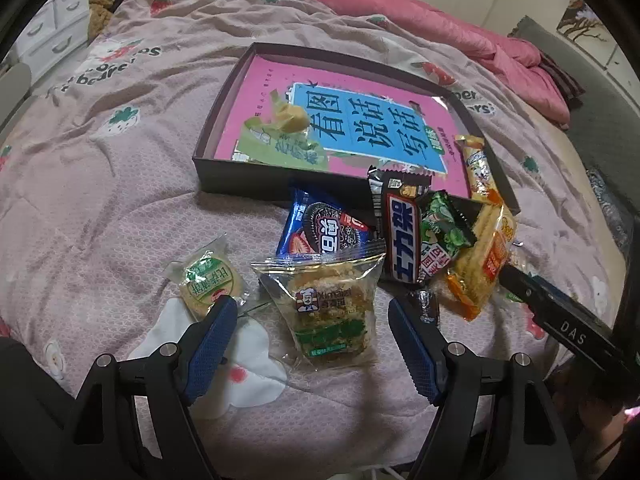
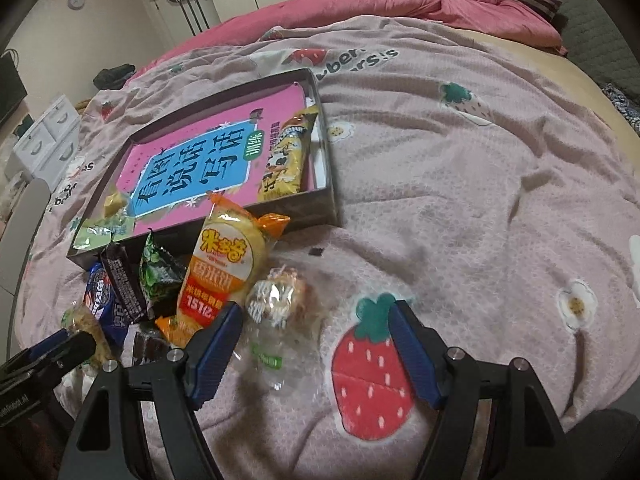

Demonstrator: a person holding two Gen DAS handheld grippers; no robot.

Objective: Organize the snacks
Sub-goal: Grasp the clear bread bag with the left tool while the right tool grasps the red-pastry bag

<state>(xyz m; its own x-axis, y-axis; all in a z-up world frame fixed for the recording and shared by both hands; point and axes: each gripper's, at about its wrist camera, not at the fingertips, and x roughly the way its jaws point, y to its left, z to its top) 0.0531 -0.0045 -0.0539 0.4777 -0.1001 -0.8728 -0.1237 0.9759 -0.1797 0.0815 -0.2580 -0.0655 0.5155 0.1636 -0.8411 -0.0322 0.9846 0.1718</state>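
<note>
Bedspread (image 1: 120, 184) carries everything. Dark tray (image 1: 208, 120) sits mid-bed, lined with a pink book (image 1: 360, 128). Your task looks early: only a yellow wafer bar (image 2: 286, 156), a small yellow candy (image 1: 294, 116) and a green packet (image 1: 280, 148) are in the tray. Left outside, heaped just against its near wall: orange rice-cracker bag (image 2: 224, 264), Oreo pack (image 1: 328, 232), Snickers bar (image 1: 402, 236), green packet (image 1: 444, 224). Clear cake bag (image 1: 328, 304) lies between your left gripper (image 1: 312, 344) fingers, untouched; jaws wide apart. Your right gripper (image 2: 316, 348) is also spread, empty, over a clear wrapped pastry (image 2: 280, 300).
</note>
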